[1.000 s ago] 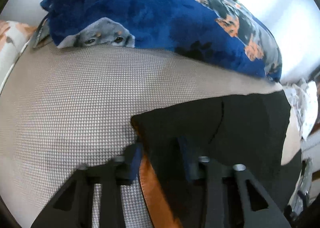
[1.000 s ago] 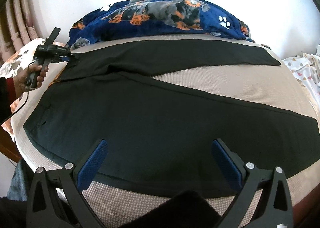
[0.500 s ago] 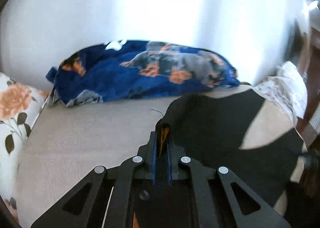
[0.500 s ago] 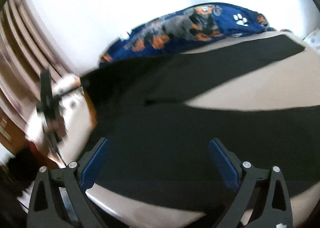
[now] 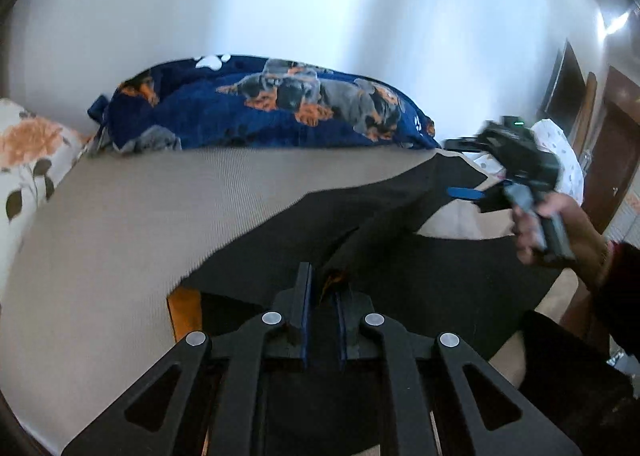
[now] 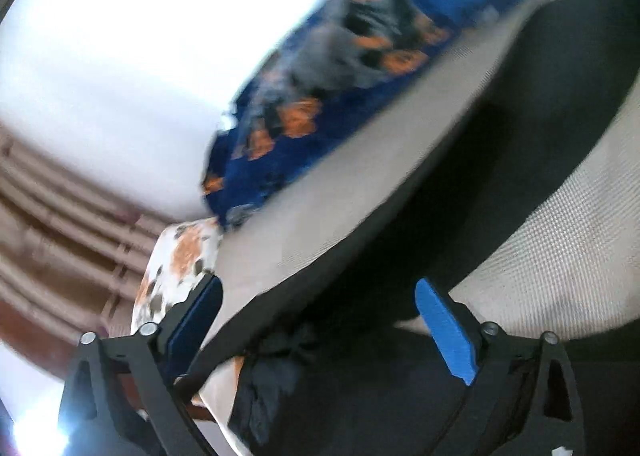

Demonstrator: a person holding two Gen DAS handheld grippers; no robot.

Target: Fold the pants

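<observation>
Black pants (image 5: 420,272) lie on a beige mattress (image 5: 160,216). My left gripper (image 5: 322,292) is shut on the pants' waist edge, lifted off the bed, with an orange lining (image 5: 184,308) showing. My right gripper (image 6: 320,308) is open, its blue pads (image 6: 444,332) wide apart over the black pants (image 6: 460,216); the view is blurred and tilted. It also shows in the left wrist view (image 5: 516,172), held by a hand above the far pant leg.
A blue dog-print blanket (image 5: 264,104) lies along the white wall at the back of the bed. A floral pillow (image 5: 28,152) sits at the left. Patterned bedding (image 5: 560,152) and a brown door (image 5: 616,144) are at the right. Pink curtains (image 6: 60,216) hang left.
My left gripper has pulled the waist edge further up and across the bed. My right gripper has swung toward the far pant leg, still open, and its view has tilted and blurred.
</observation>
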